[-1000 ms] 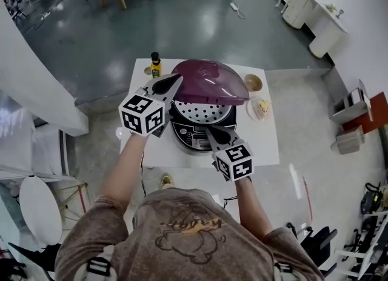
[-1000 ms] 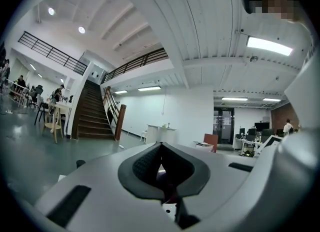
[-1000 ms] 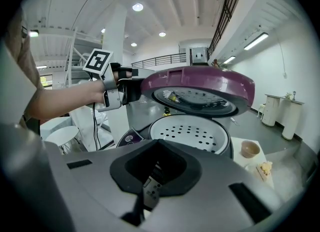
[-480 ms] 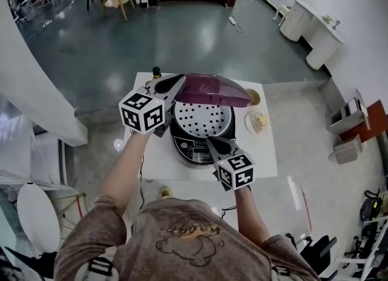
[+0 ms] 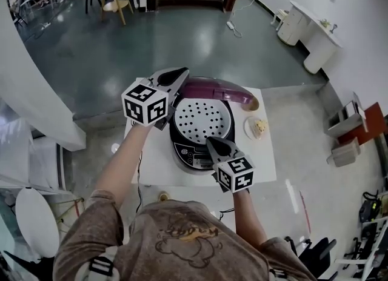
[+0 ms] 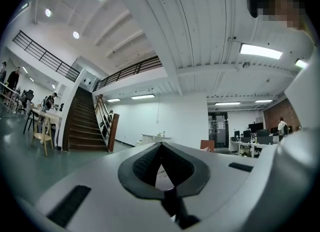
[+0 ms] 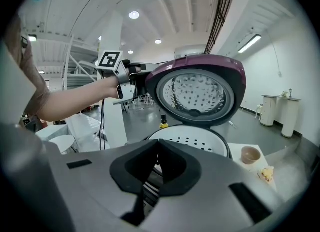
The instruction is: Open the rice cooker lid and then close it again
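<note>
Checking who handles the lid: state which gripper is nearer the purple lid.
Left. The left gripper is at the purple lid's left edge; the right gripper is lower, by the rice cooker's front panel.

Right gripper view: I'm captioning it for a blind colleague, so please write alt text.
A purple rice cooker lid stands raised open above a white perforated tray, with the left gripper at the lid's left edge. The right gripper, jaws shut, fills the foreground.
</note>
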{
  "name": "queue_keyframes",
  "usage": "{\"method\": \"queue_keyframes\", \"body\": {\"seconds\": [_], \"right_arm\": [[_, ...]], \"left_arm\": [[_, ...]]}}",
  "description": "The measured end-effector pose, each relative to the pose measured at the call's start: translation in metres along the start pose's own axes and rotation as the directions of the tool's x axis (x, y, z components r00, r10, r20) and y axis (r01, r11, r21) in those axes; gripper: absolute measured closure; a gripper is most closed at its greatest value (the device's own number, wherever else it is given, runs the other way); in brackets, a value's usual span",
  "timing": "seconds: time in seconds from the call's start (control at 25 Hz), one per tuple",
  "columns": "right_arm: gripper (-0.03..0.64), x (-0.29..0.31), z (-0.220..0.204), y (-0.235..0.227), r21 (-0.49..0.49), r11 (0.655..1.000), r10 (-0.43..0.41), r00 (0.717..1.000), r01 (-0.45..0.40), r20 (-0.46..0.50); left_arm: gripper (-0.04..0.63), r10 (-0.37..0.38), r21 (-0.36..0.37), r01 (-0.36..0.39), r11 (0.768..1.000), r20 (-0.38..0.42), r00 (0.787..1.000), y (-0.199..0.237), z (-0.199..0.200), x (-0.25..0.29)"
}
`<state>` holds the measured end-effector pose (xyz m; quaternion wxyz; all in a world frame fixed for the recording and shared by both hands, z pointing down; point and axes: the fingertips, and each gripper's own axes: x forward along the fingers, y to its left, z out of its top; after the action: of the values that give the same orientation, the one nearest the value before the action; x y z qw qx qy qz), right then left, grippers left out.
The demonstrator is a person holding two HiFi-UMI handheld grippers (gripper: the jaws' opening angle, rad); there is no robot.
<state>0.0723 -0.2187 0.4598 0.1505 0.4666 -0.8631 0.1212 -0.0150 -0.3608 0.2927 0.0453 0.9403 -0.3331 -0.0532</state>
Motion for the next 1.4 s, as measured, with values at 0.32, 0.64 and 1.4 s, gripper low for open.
{"method": "queue_keyframes", "body": {"seconds": [0.32, 0.64, 1.4], "right_arm": [[0.612, 0.006, 0.008, -0.006, -0.003, 1.000, -0.026, 0.999, 0.026, 0.019], [0.613, 0.012, 0.018, -0.007, 0.010, 0.998, -0.055, 0.998, 0.054, 0.036], [0.612, 0.019, 0.018, -0.011, 0.067, 0.985, -0.164, 0.985, 0.160, 0.056]], "left_arm": [[0.575, -0.014, 0.015, 0.013, 1.000, 0.029, 0.999, 0.014, 0.016, 0.012], [0.575, -0.058, 0.029, 0.057, 0.998, 0.036, 0.998, 0.017, 0.024, 0.020], [0.575, -0.131, 0.005, 0.131, 0.991, 0.095, 0.987, 0.051, 0.047, 0.037]]}}
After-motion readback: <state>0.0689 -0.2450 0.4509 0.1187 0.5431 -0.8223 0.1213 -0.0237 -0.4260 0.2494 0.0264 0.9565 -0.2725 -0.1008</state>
